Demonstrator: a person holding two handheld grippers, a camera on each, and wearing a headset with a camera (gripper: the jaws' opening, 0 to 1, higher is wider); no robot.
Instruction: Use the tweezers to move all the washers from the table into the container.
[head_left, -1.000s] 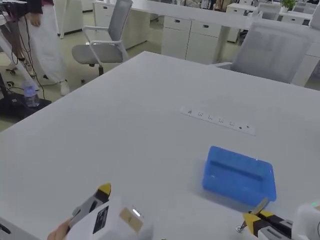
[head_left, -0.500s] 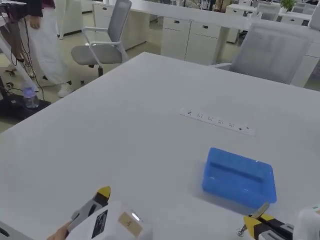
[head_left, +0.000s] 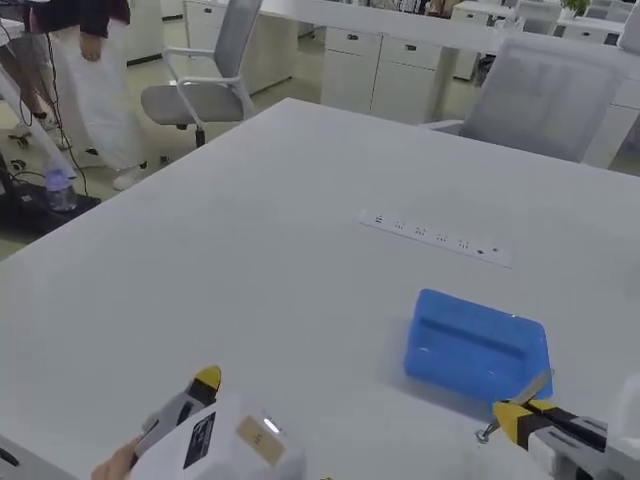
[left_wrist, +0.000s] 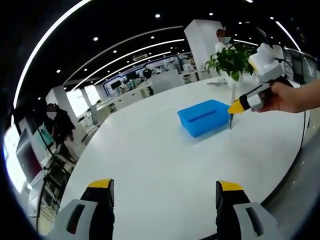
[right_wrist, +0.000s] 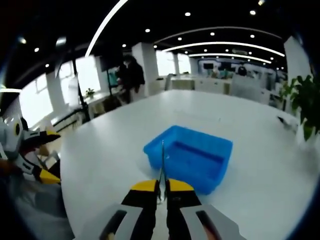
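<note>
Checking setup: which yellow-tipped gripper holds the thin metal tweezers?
The right gripper, jaws shut on the thin metal tweezers near the blue plastic container; the left gripper is open and empty.

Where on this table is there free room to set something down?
Wide bare table lies between the left claw and the blue container and socket strip. It is tight only at the container's near corner, where the right claw holds tweezers.

The bench setup comprises one table (head_left: 250, 280), one container (head_left: 478, 345), one pair of tweezers (head_left: 535, 388) and one power strip (head_left: 435, 240). Grippers: two, left gripper (left_wrist: 162, 186) and right gripper (right_wrist: 162, 187). Chairs beside the table: two, left chair (head_left: 205, 95) and right chair (head_left: 545, 105). Floor items: one bottle (head_left: 58, 190). Plants: one plant (left_wrist: 232, 62).
</note>
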